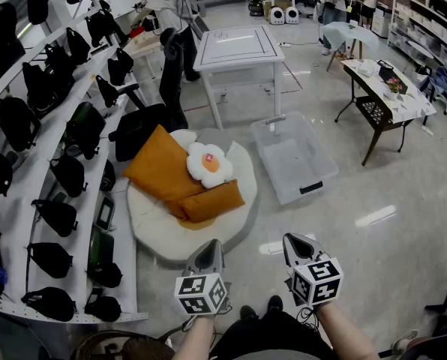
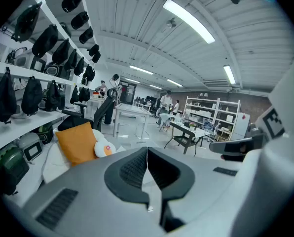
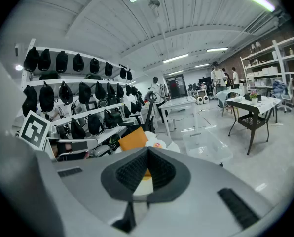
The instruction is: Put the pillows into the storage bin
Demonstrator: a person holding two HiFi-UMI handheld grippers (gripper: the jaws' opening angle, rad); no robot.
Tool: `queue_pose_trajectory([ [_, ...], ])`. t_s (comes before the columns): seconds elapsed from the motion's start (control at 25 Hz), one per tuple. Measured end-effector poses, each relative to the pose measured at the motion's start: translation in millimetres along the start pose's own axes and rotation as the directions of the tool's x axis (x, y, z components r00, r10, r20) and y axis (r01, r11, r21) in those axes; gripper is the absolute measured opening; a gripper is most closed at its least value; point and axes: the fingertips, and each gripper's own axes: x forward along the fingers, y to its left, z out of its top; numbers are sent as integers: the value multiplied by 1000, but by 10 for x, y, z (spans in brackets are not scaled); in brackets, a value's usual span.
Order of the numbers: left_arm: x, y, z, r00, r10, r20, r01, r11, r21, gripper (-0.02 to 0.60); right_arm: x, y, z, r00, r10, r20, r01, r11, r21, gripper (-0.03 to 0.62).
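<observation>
Closest to me, at the person's feet, the left gripper point(image 1: 212, 244) and right gripper point(image 1: 293, 239) hang side by side over the bare floor, tipped a little downward. The fingers point(image 2: 129, 172) of the left are pressed together on nothing, and so are those of the right. Just ahead of them lies a round white cushion point(image 1: 152, 235) carrying the pile: a small orange pillow point(image 1: 212, 199) nearest, a fried-egg pillow point(image 1: 209, 163) behind it, and a large orange pillow point(image 1: 160, 167) leaning at the left. The clear storage bin point(image 1: 295, 163) sits on the floor just beside the cushion, to its right, lid off and holding nothing. Farther back stands a white table point(image 1: 235, 47), and a shelf of black bags point(image 1: 28, 193) runs down the left wall. By my reckoning the job hasn't started; this is the approach. Next, one gripper must spread its fingers, reach forward to the nearest pillow and pinch an edge before carrying it right to the bin.
</observation>
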Motion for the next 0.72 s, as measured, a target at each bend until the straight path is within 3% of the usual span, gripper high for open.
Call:
queue_pose_trajectory([
  [0.24,71,-171,-90,1000,3,-28,-2,999,34,17,-60,-151,-17,999,12,33,-13,998,55,0],
  [0.56,147,-307,-89,1000,-13,-7,13,999,-36,20,-89,-369,-34,999,5,34,-8,996,84,5],
  [0.72,156,-335,-58,1000,-9,3,9,999,-44,47,-58,-390,-46,999,31,11,-31,996,89,45],
])
